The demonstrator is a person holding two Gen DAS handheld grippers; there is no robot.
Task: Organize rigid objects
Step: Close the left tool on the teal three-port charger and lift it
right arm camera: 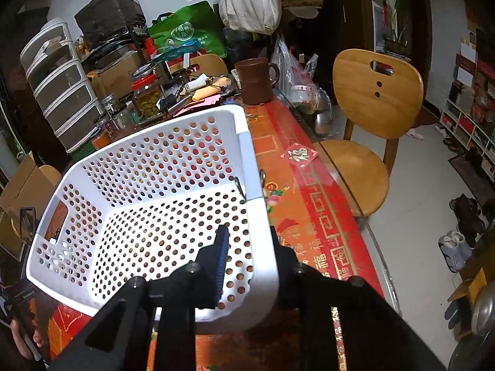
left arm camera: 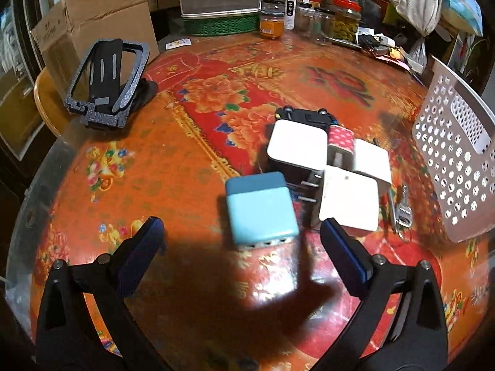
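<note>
A light blue charger block [left arm camera: 260, 210] lies on the red patterned table [left arm camera: 154, 170], just ahead of my left gripper [left arm camera: 243, 232], whose fingers stand wide open on either side of it without touching. Behind it sits a cluster of white plug adapters [left arm camera: 348, 199], one with a red dotted top [left arm camera: 340, 137], and a black device [left arm camera: 304, 114]. A white perforated basket [right arm camera: 154, 160] stands tilted at the table's right side. My right gripper [right arm camera: 247, 230] is shut on its near corner wall, one finger [right arm camera: 221, 262] inside and the other outside. The basket holds nothing.
A black phone stand [left arm camera: 105, 83] sits at the table's far left. A bunch of keys [left arm camera: 402, 213] lies between the adapters and the basket [left arm camera: 458, 160]. Jars [left arm camera: 345, 21], drawers and boxes crowd the back edge. A wooden chair [right arm camera: 371, 117] stands beyond the table's right edge.
</note>
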